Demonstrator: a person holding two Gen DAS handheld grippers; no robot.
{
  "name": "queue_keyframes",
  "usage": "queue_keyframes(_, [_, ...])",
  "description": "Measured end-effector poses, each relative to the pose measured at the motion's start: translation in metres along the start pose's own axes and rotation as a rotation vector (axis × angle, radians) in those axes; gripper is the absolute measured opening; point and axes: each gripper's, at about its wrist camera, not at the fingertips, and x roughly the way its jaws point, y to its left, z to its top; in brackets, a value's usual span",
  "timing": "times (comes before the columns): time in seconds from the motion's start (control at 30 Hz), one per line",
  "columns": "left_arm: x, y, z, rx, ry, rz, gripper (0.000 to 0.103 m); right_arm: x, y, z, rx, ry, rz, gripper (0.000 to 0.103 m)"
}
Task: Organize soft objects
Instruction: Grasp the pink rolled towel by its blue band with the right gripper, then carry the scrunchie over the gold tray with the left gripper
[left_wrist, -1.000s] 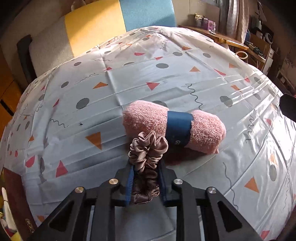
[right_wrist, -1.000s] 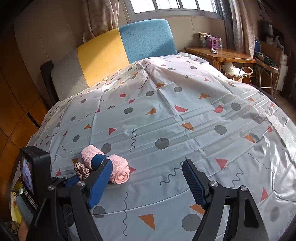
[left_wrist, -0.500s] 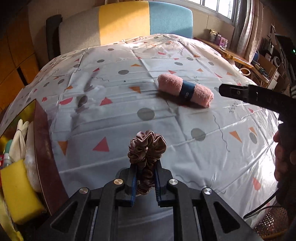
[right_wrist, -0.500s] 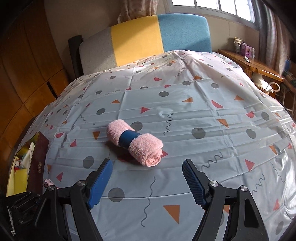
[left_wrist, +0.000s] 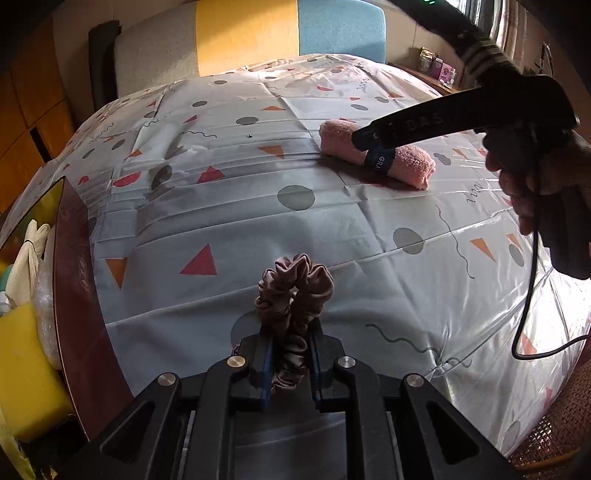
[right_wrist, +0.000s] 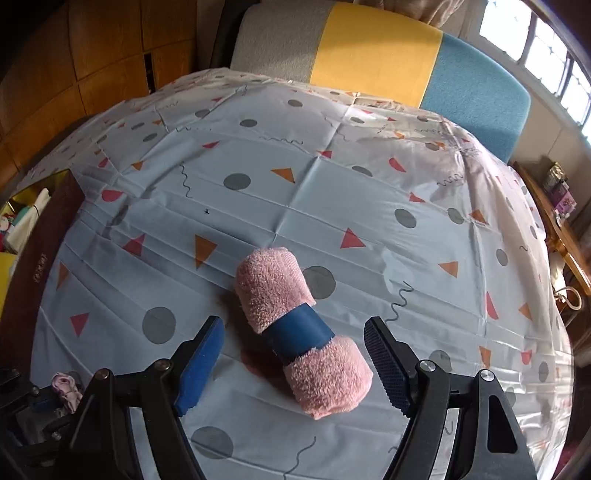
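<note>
A brown satin scrunchie (left_wrist: 292, 295) stands up between the blue pads of my left gripper (left_wrist: 290, 363), which is shut on it above the patterned cloth (left_wrist: 221, 229). A rolled pink towel (right_wrist: 295, 325) with a blue band lies on the cloth. My right gripper (right_wrist: 295, 363) is open and straddles the towel's near half, pads apart from it on both sides. In the left wrist view the towel (left_wrist: 410, 164) lies far right, partly hidden behind the right gripper's dark body (left_wrist: 461, 118), which a hand (left_wrist: 532, 177) holds. The scrunchie (right_wrist: 66, 389) also shows at the lower left of the right wrist view.
A brown-edged box (left_wrist: 74, 295) at the cloth's left border holds a yellow sponge (left_wrist: 26, 369) and pale soft items. A grey, yellow and blue chair back (right_wrist: 373, 55) stands behind the table. A wooden shelf (right_wrist: 565, 236) with small things is at the right. A cable (left_wrist: 528, 295) hangs from the right gripper.
My left gripper carried the scrunchie away from the towel toward the box side. My right gripper swung over and rolled, and now straddles the towel, still open.
</note>
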Motion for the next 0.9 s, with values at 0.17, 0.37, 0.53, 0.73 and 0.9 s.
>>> queue_keyframes(0.17, [0.0,-0.001,-0.001,-0.005,-0.009,0.003,0.015,0.034,0.001,-0.001,0.014,0.082,-0.024,0.046])
queue_keyframes(0.37, [-0.002,0.0,-0.002,-0.012,-0.019,0.005,0.014,-0.001,0.014,-0.026,0.104,0.059,0.094,0.044])
queue_keyframes(0.53, [-0.015,0.004,-0.001,-0.036,-0.026,0.008,0.013,-0.023,0.032,-0.066,0.151,0.077,0.183,0.044])
queue_keyframes(0.73, [-0.055,0.004,0.0,-0.05,-0.095,0.018,0.013,-0.025,0.04,-0.09,0.164,0.037,0.168,0.045])
queue_keyframes(0.9, [-0.093,0.008,-0.001,-0.06,-0.17,0.049,0.013,-0.023,0.042,-0.095,0.145,-0.015,0.15,0.047])
